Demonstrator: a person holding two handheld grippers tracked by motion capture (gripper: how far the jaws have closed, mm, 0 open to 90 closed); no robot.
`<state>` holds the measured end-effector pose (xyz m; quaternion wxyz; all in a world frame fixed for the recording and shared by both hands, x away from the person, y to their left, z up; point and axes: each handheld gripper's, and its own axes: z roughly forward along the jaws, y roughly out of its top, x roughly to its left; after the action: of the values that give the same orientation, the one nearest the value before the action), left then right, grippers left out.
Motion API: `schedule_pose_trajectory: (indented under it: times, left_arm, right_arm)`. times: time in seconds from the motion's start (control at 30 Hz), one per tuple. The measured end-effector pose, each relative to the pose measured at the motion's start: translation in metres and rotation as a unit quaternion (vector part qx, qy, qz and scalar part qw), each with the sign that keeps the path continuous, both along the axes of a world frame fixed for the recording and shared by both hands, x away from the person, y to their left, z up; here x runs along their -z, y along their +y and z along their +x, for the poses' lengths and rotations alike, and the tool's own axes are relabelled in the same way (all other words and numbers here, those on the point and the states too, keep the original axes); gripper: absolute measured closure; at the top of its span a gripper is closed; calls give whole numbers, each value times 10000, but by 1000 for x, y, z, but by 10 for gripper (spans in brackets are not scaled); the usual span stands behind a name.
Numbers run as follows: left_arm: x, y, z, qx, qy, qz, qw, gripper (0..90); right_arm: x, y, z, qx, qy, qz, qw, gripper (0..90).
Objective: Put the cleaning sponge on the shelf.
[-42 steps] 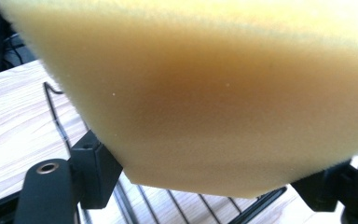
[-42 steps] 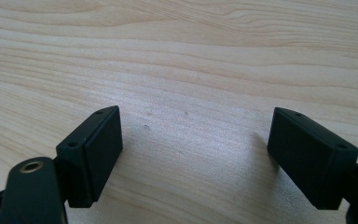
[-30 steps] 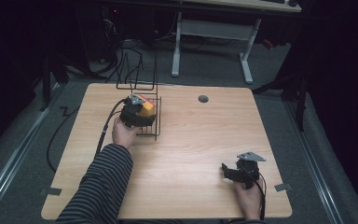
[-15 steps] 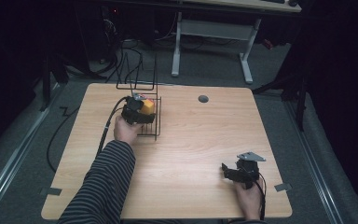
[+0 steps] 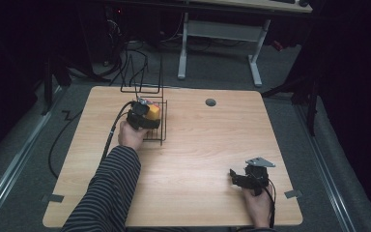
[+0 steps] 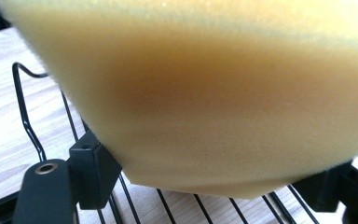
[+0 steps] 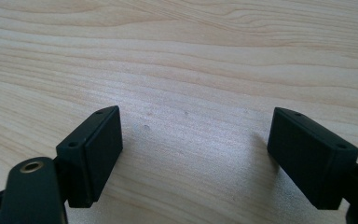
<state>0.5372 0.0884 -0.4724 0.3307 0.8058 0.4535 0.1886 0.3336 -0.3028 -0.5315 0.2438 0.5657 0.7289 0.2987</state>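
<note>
Sponge sits clamped in the left gripper, held just over the wire rack at the desk's back left, probably for setting it in. Right gripper rests wide open, empty, near the front right.

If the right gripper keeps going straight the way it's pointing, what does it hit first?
Probably the bare wooden table: the right gripper, jaws open and empty, points low across the tabletop, with nothing in its line there. Depth is hard to judge.
</note>
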Motion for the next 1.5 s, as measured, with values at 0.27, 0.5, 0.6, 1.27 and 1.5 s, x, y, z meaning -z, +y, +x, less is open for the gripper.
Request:
schedule_pose_trajectory:
  times: [0.27,0.5,0.6,1.27,1.5]
  left_arm:
    - [1,2,1,5,80,-100,9999,216]
    - [3,1,1,80,160,-111,9998,176]
    - [3,2,2,79,180,-172,9997,162]
    - [-4,2,-9,155,131,-283,9994,1]
    - [-8,7,-16,194,63,-389,9990,0]
  right_arm:
    - [0,0,0,0,0,0,10000,181]
    - [0,0,0,-1,0,1,10000,181]
    - [0,0,0,9,4,7,10000,181]
    - [0,0,0,-3,0,0,10000,181]
    - [0,0,0,-6,-3,-3,10000,181]
